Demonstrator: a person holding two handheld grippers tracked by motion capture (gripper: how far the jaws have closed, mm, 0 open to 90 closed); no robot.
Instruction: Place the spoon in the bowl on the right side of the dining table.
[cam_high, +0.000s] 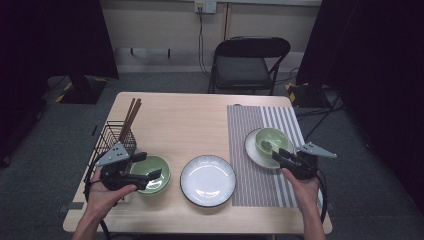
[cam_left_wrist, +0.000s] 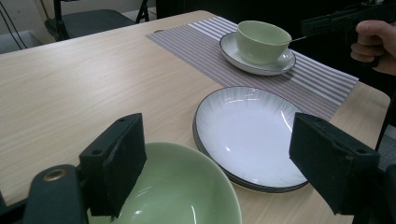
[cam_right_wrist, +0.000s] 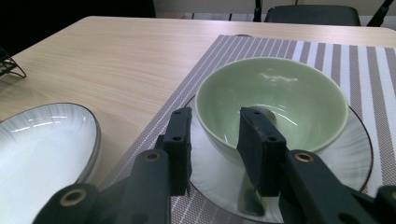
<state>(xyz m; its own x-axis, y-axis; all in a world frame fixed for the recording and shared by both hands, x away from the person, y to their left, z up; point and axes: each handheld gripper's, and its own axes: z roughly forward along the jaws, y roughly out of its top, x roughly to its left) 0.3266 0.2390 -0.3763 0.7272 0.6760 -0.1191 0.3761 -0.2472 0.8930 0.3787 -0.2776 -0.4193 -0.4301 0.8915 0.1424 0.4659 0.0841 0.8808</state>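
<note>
Fingers of the right gripper (cam_right_wrist: 215, 149): two black pads parted a modest way, straddling the near rim of a small green bowl (cam_right_wrist: 273, 100); the left pad (cam_right_wrist: 180, 149) stands outside the wall with a sliver of gap; the right pad (cam_right_wrist: 257, 149) stands inside the bowl, whether touching the wall cannot be told; nothing is clamped. Small green bowl: upright on a white saucer (cam_right_wrist: 359, 154), the saucer on a striped placemat (cam_right_wrist: 299, 49) at the table's right side; in the high view the same bowl (cam_high: 271, 140) sits just ahead of the right gripper (cam_high: 286, 157).

Fingers of the left gripper (cam_left_wrist: 224, 163): set wide apart, gripping nothing; the left pad (cam_left_wrist: 119, 163) hangs over the near rim of a large green bowl (cam_left_wrist: 182, 191), contact not discernible; the right pad (cam_left_wrist: 329, 161) hangs over the edge of a white plate (cam_left_wrist: 247, 135). Large green bowl: on bare wood at the table's left front, just beside the white plate; in the high view the bowl (cam_high: 155, 172) lies under the left gripper (cam_high: 145, 167).

Further items: wire basket (cam_high: 107, 137) at the left edge holding brown chopsticks (cam_high: 131, 117); wooden table (cam_high: 190, 120); folding chair (cam_high: 247, 62) beyond it.
</note>
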